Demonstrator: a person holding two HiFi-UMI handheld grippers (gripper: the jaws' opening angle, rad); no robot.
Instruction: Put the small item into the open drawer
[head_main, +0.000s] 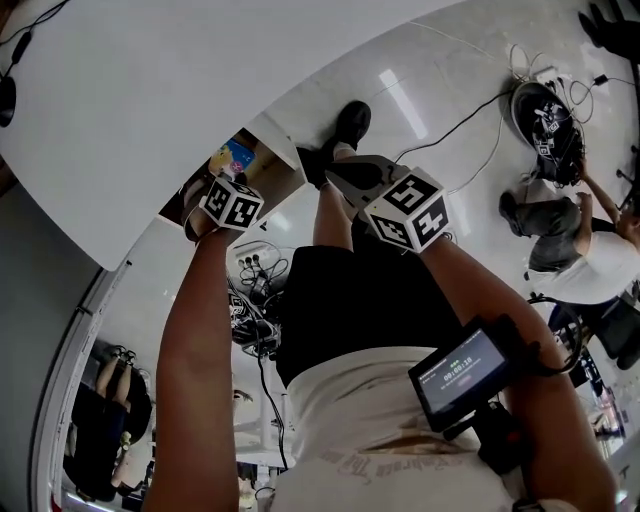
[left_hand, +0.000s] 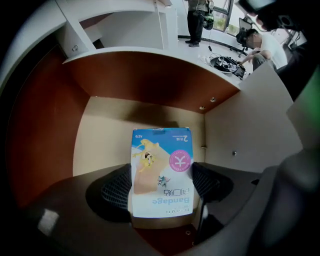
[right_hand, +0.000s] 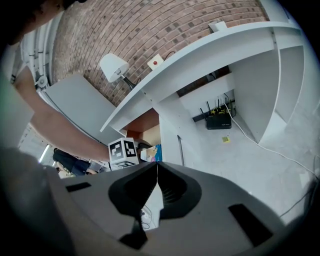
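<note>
Clamped across its two long sides in the left tool (left_hand: 162, 189): a small bandage box (left_hand: 161, 165). Probably light, thin card, stiff enough to pinch but easy to dent, glossy and perhaps a little slick, so best held just so, by the edges with a mild squeeze. Poised within the walls of the open drawer (left_hand: 102, 132) under the white counter (head_main: 150, 100) — resting on the pale floor or just above it, hard to tell. Nothing else visible in there. Farther right, the right tool (right_hand: 156, 187) pressed together on nothing, out over the room floor.

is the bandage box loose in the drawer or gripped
Gripped: the left gripper clamps the bandage box at both sides, over the open drawer.
</note>
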